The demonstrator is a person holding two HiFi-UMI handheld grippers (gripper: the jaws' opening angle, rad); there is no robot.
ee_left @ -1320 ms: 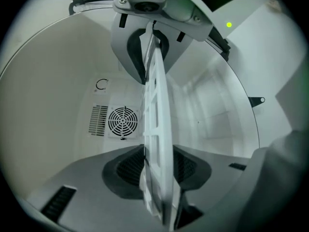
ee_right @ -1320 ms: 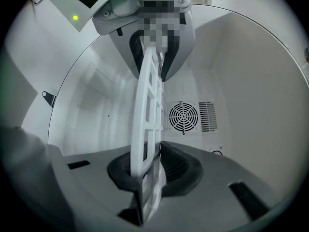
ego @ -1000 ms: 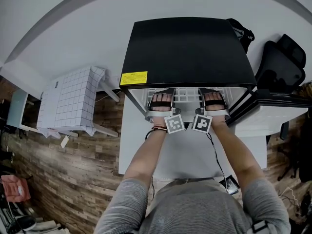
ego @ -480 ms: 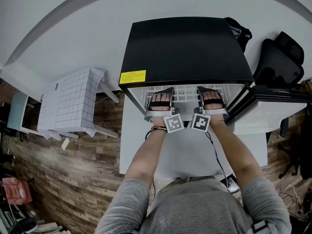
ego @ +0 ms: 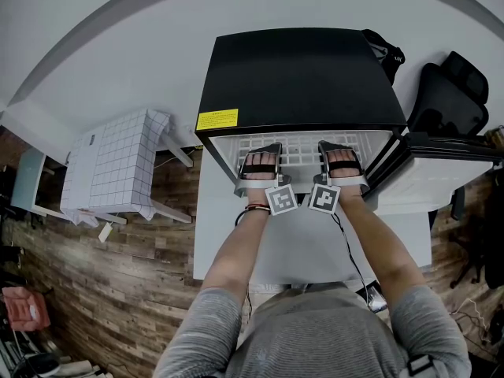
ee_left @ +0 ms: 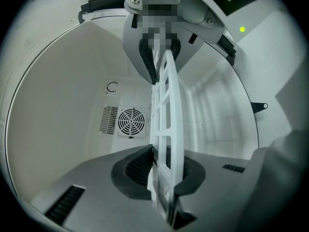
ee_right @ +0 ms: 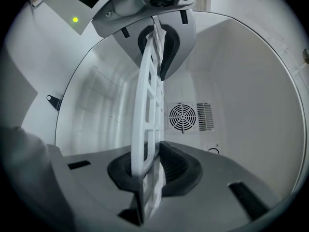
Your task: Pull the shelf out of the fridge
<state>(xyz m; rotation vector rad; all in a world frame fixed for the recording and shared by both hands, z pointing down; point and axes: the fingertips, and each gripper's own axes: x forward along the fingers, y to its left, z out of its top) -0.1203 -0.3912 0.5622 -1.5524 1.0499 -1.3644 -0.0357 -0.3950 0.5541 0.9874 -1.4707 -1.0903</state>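
A black-topped mini fridge stands open, its door swung out to the right. The white grid shelf sticks out of the fridge's front, held level. My left gripper is shut on the shelf's front edge left of centre, and my right gripper is shut on it right of centre. In the left gripper view the shelf runs edge-on between the dark pads. The right gripper view shows the shelf pinched the same way, with the white fridge interior behind.
A round fan grille sits in the fridge's back wall. The fridge stands on a white panel over wood flooring. A table with a checked cloth is at the left. A black chair and a bag are at the back right.
More of the shelf's grid now shows in front of the fridge's top edge. Both grippers have kept their hold on it.
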